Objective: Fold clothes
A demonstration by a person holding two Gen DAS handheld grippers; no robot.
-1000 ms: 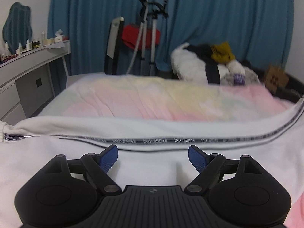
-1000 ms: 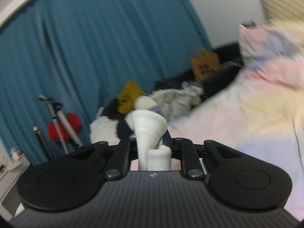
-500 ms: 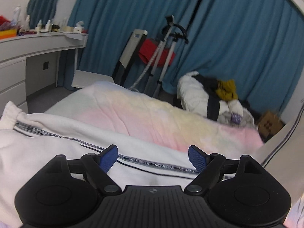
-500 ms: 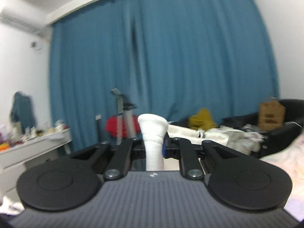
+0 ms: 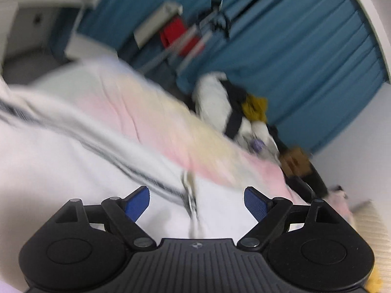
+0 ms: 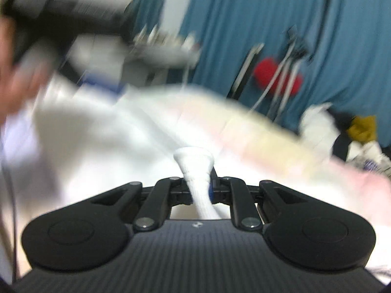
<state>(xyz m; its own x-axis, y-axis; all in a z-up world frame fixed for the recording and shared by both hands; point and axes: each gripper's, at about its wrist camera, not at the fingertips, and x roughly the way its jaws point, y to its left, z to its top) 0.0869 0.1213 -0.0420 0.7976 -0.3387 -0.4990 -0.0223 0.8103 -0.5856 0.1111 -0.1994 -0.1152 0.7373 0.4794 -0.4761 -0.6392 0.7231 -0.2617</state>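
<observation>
Blue curtain (image 5: 305, 56): fills the wall behind the bed, in both views.
Bed (image 5: 156, 112): pastel pink-and-yellow sheet, blurred.
White garment (image 5: 73, 171): spread on the bed below the left gripper, a dark printed stripe running across it.
Clothes pile (image 5: 234, 112): white, black and mustard pieces at the bed's far edge, before the curtain.
Left gripper (image 5: 196, 201): jaws wide, blue pads apart, nothing between them, garment beneath.
Right gripper (image 6: 199, 188): jaws narrow, pinching a white ribbed cuff (image 6: 194, 161) that fans out beyond the fingers.
Red item (image 6: 277, 77): on a stand by the curtain.
</observation>
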